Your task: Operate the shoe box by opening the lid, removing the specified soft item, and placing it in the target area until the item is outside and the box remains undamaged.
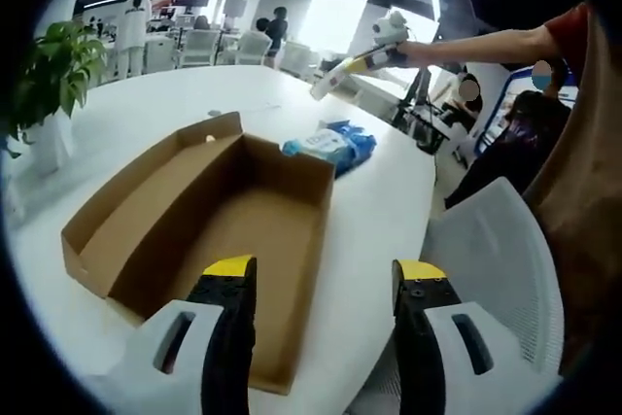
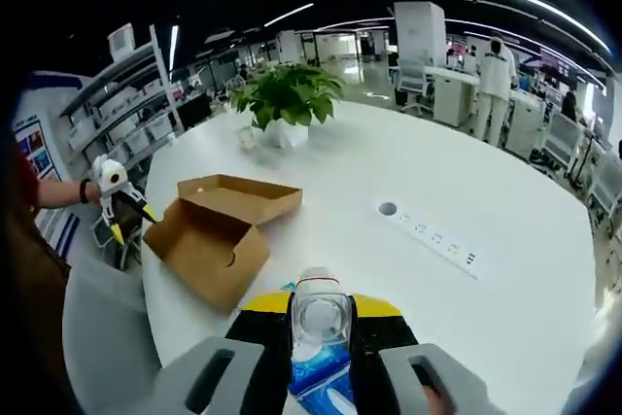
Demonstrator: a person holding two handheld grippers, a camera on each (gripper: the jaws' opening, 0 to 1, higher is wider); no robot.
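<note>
Right gripper [image 2: 321,337] at the frame's bottom clamps the soft wipes pack [image 2: 316,376], light, squashy; left gripper [image 1: 326,284] open over the shoe box [image 1: 209,230]

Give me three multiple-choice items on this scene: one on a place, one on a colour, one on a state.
1. Where is the blue pack?
A. inside the box
B. on the table, outside the box
C. in the left gripper

2. What colour are the tips of the left gripper?
A. red
B. yellow
C. green

3. In what state is the box?
A. open and empty
B. shut
C. open, with a shoe inside

Answers:
1 B: the pack lies on the white table, just past the box's far end.
2 B: both tips are yellow on black.
3 A: the box's bare brown floor shows, with nothing on it.
</note>
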